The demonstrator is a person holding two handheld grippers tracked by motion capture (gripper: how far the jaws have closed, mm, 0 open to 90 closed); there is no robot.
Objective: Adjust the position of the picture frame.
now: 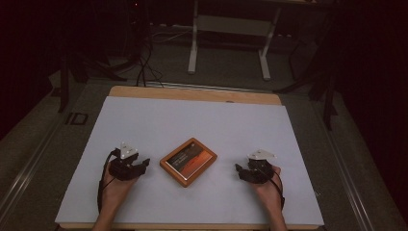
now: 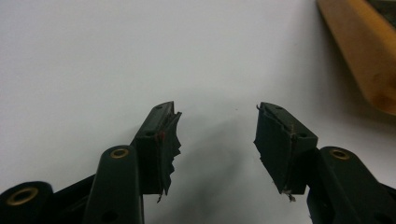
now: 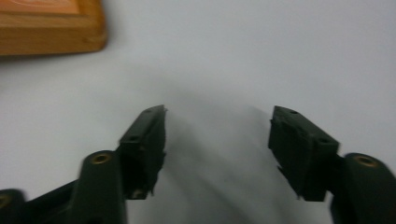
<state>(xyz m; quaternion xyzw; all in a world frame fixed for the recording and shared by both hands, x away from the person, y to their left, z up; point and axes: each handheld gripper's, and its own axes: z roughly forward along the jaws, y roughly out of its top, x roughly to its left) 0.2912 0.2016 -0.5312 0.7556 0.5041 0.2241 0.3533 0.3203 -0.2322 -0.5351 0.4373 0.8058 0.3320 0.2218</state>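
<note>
A wooden-framed picture [image 1: 188,161] with an orange and dark image lies flat, turned at an angle, in the middle of the white table top [image 1: 192,125]. To its left rests my left gripper [image 1: 143,167], held in a hand, jaws open and empty over bare white surface [image 2: 217,135]. A corner of the wooden frame [image 2: 366,56] shows at the upper right of the left gripper view. My right gripper [image 1: 237,169] sits right of the frame, open with nothing between its jaws [image 3: 217,135]. The frame's corner [image 3: 51,25] appears at the upper left of the right gripper view.
The white sheet covers a wooden table whose far edge [image 1: 192,94] shows bare wood. Beyond it the room is dark, with a white table stand [image 1: 228,43] and cables [image 1: 144,62] on the floor.
</note>
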